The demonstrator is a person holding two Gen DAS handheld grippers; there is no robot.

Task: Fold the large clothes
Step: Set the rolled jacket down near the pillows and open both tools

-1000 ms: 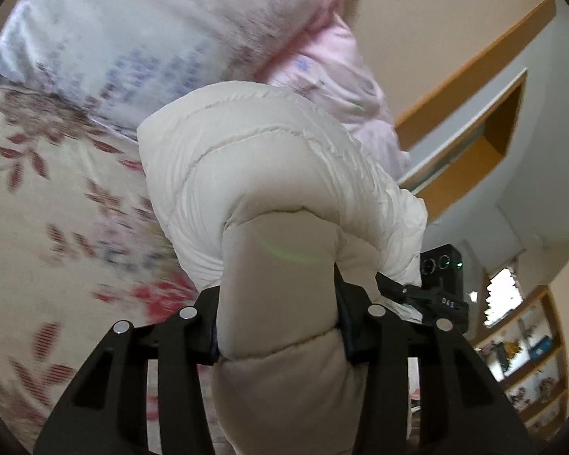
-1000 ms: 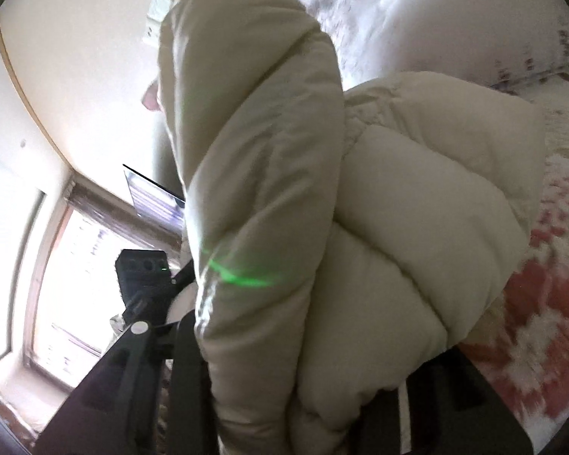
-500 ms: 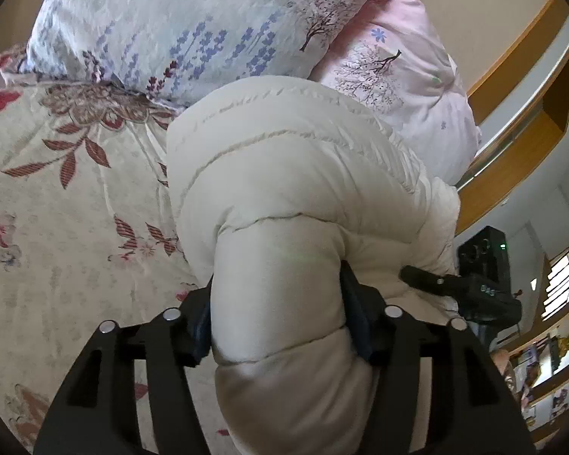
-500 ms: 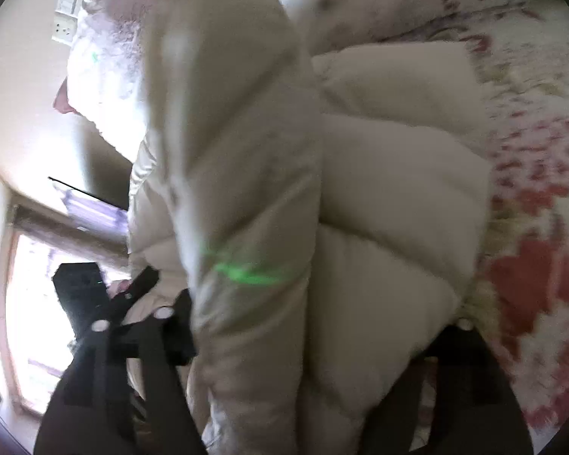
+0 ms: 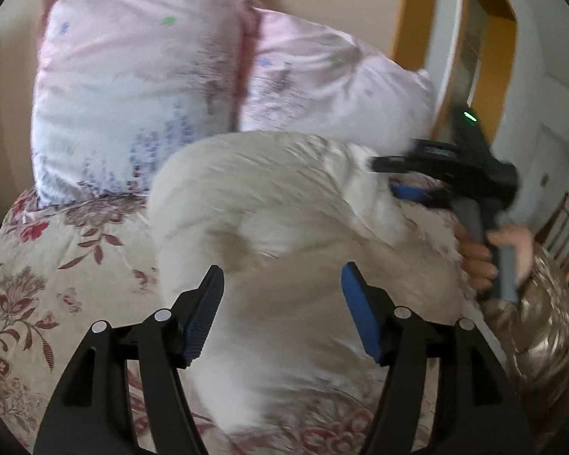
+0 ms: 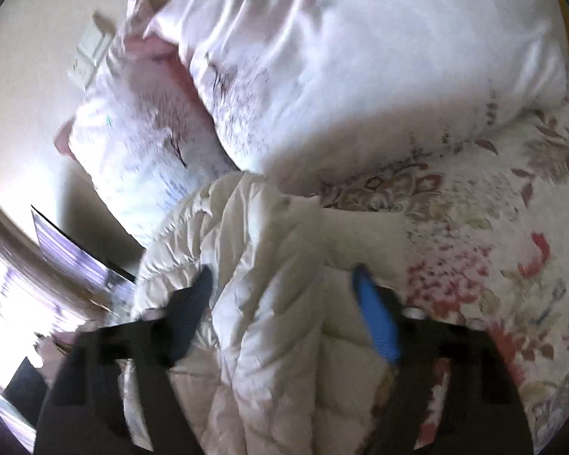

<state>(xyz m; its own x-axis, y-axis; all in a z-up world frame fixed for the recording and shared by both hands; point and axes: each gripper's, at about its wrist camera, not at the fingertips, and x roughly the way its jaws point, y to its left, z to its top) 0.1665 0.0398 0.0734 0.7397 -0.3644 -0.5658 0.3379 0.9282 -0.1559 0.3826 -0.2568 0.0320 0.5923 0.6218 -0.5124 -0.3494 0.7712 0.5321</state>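
A cream puffer jacket (image 5: 284, 227) lies bundled on the floral bedspread (image 5: 57, 265), close to the pillows. My left gripper (image 5: 282, 284) is open, its blue pads (image 5: 205, 314) apart over the jacket's near edge. My right gripper (image 6: 282, 280) is open too, jaws spread over the jacket (image 6: 277, 303), with one blue pad (image 6: 375, 322) showing. The right gripper (image 5: 455, 170) and the hand holding it also show at the jacket's right side in the left wrist view.
Two pink-and-white pillows (image 5: 132, 94) (image 5: 334, 87) lean on the wall behind the jacket. A wooden door frame (image 5: 413, 38) stands at right. A window (image 6: 3, 303) and a screen (image 6: 68, 254) are beyond the bed's left side in the right wrist view.
Both grippers have opened and let go of the jacket. The jacket has dropped onto the bedspread, and both grippers have pulled back a little.
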